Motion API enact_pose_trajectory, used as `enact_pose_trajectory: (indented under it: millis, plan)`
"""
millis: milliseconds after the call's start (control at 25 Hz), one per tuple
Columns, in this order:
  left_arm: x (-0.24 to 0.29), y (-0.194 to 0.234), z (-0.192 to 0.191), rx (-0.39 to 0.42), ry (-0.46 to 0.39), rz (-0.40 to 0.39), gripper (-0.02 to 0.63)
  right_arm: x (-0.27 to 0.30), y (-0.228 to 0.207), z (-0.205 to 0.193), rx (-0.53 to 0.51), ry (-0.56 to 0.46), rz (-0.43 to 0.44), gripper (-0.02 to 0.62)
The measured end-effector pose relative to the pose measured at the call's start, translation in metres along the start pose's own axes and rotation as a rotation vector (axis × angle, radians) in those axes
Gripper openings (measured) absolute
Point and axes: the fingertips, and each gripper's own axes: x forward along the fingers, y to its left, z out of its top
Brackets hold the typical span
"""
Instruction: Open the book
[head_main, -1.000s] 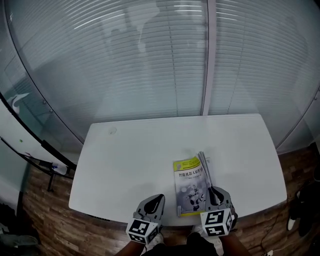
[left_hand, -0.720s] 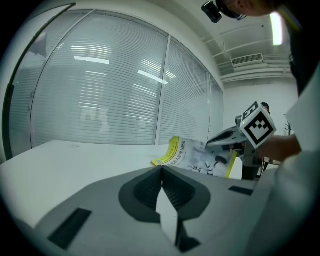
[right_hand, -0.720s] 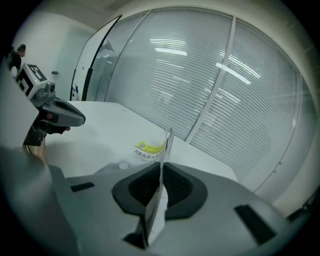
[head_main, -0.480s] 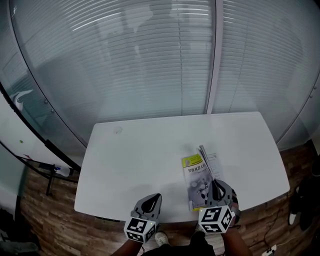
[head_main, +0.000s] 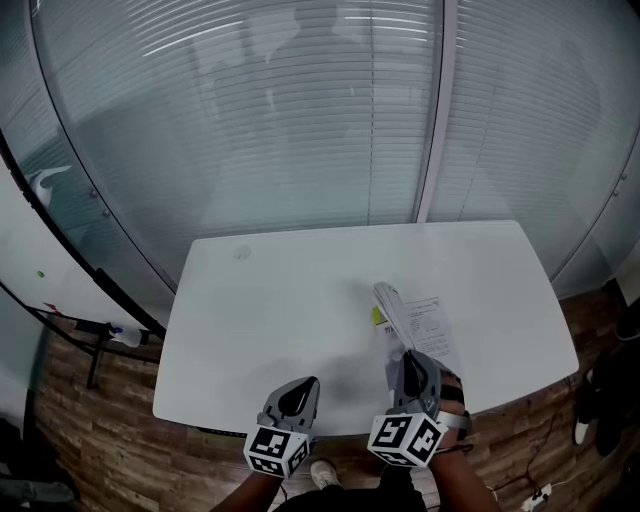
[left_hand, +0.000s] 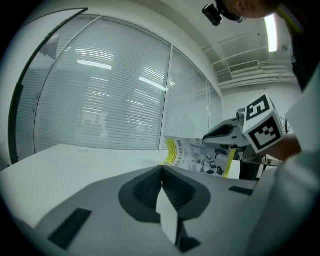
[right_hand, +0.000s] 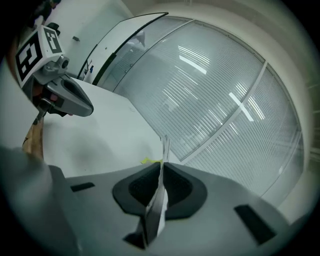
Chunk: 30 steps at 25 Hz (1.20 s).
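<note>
A thin book (head_main: 428, 325) with a yellow-edged cover lies on the white table (head_main: 270, 300), right of middle near the front. My right gripper (head_main: 407, 362) is shut on the front cover's near edge (right_hand: 161, 172). The cover (head_main: 388, 303) stands raised on edge, and a white printed inner page shows to its right. In the left gripper view the lifted cover (left_hand: 200, 156) faces me, with the right gripper (left_hand: 235, 132) pinching it. My left gripper (head_main: 301, 392) hovers at the table's front edge to the left of the book, jaws together (left_hand: 161, 170), holding nothing.
Glass walls with horizontal blinds (head_main: 320, 120) rise behind the table. Wood flooring (head_main: 90, 440) surrounds it. A small round mark (head_main: 240, 253) sits at the table's far left. The left gripper (right_hand: 65, 95) shows at the left of the right gripper view.
The right gripper has risen and rolled with the cover in its jaws, swinging it from nearly flat up onto its edge and exposing the white page. The left gripper shifted a little along the front edge.
</note>
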Motion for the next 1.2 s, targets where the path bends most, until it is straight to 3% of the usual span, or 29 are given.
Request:
enact_pose_trajectory:
  millis: [520,880,1200]
  plan:
    - [-0.047,0.054,-0.002,-0.010,-0.030,0.110,0.014,-0.011,0.078,0.086,-0.174,-0.124,0.052,0.023]
    - [-0.068,0.076,-0.010,-0.012,-0.012,0.170,0.014,-0.008,0.151,0.101,-0.326,-0.191,0.095,0.021]
    - [-0.076,0.083,-0.025,-0.019,0.006,0.200,0.014,-0.003,0.205,0.084,-0.400,-0.186,0.155,0.026]
